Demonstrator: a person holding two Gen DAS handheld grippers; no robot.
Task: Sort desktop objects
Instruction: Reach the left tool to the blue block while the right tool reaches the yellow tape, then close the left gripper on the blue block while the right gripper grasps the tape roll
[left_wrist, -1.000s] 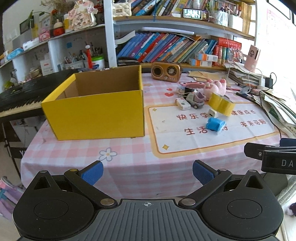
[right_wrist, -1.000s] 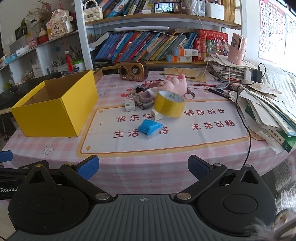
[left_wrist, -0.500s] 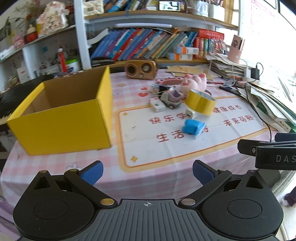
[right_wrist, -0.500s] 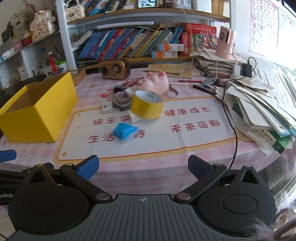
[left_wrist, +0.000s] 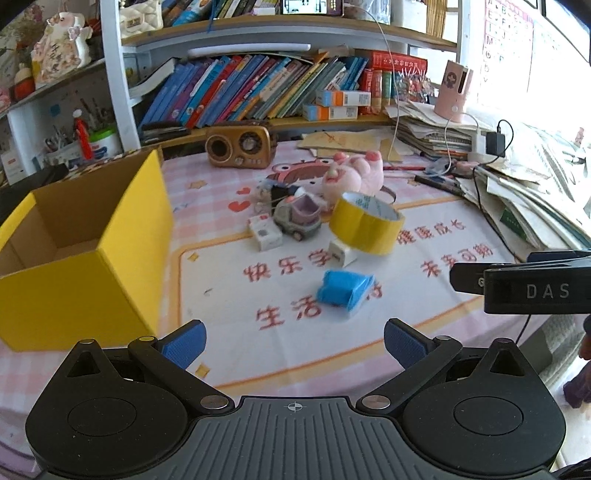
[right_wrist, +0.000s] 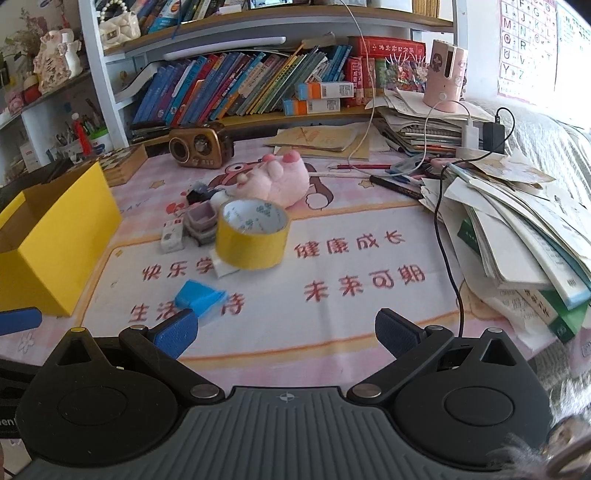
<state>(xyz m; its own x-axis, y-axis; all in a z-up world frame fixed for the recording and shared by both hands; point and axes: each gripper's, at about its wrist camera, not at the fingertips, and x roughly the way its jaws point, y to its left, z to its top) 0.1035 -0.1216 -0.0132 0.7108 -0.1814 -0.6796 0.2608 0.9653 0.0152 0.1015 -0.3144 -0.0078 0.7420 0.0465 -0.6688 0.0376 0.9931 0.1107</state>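
Yellow box (left_wrist: 85, 236) open and seemingly empty at left; tape (right_wrist: 252, 233), blue pack (left_wrist: 345, 288), toy car (left_wrist: 300, 218) loose on the mat beside it; my left gripper (left_wrist: 293, 341) and right gripper (right_wrist: 284, 330) gape empty, so I judge sorting unstarted, first needing a reach to the pack.

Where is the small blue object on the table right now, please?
In both views the blue object lies on the printed mat, nearer than the yellow tape roll, right of the yellow box.
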